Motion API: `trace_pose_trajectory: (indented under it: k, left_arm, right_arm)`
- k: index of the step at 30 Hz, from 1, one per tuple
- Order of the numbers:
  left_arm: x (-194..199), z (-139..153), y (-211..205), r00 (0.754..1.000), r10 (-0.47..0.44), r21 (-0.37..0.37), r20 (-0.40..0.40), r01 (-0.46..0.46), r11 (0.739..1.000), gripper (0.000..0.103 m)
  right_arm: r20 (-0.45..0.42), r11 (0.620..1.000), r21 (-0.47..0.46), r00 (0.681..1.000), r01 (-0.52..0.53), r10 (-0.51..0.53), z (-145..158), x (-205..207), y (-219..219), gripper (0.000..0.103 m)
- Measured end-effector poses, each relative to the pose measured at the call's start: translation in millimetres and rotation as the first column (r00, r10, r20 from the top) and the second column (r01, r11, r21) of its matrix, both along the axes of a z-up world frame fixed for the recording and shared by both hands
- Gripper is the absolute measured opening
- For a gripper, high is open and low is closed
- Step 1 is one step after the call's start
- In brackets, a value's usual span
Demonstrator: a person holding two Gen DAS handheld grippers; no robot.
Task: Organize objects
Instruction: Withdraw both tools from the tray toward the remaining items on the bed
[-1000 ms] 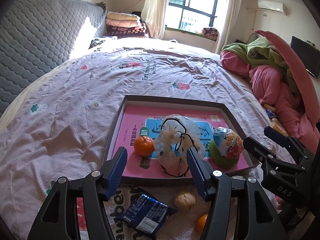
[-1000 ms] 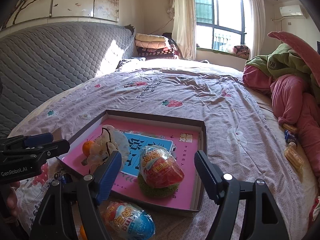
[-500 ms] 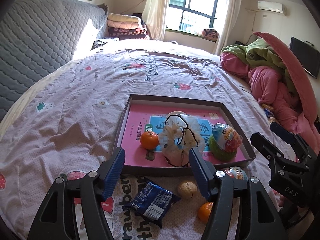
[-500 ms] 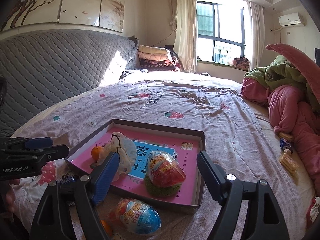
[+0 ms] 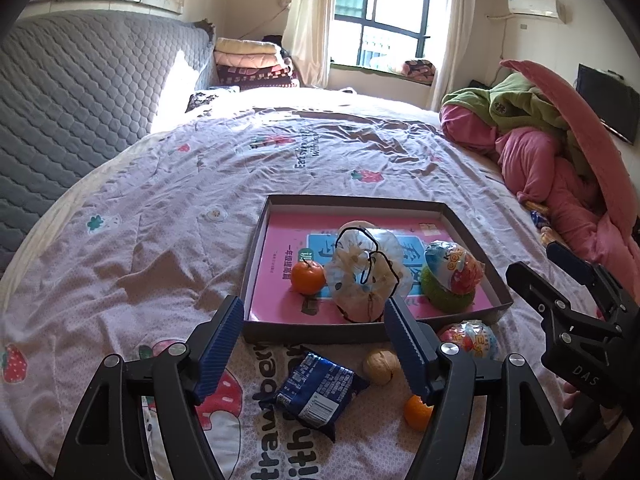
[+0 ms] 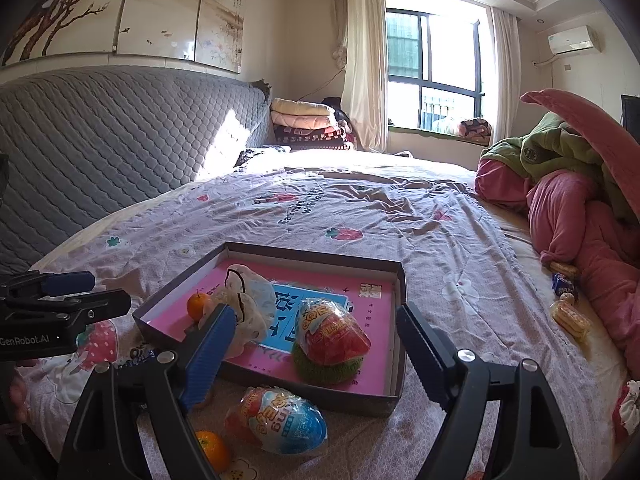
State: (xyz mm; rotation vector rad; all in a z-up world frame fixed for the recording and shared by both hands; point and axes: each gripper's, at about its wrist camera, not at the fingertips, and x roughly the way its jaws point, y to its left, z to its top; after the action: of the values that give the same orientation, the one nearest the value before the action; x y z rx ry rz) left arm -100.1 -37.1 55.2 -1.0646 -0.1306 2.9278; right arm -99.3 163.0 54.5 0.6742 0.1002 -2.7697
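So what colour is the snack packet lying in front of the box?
Dark blue with white print; the snack packet shows best in the left wrist view.

Folded blankets (image 6: 306, 124), pink quilt (image 6: 576, 216)

Bedsheet (image 5: 160, 208): matt printed cloth, creased. Headboard (image 6: 100, 136): grey quilted fabric. Tray (image 5: 256, 248): matt cardboard walls over a smooth pink paper liner. Snack packet (image 5: 318, 390), at 6 o'clock of the tray: glossy crinkled blue foil. Toy egg (image 6: 280, 420): shiny plastic wrap. Walnut (image 5: 380, 365): rough shell. Left claw (image 5: 316, 344): ribbed blue pads (image 5: 222, 344), matt black plastic arms, metal screws.
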Motion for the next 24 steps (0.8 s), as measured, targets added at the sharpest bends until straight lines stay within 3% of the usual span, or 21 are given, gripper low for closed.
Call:
trace_pose_trajectory:
  k: [24]
  left_arm:
    - [30,-7,-11,1.0,-0.006,-0.003,0.027,0.006,1.0,0.074]
  right_arm:
    - [-0.021,1.0,-0.008,1.0,-0.009,0.009,-4,45,0,0.083]
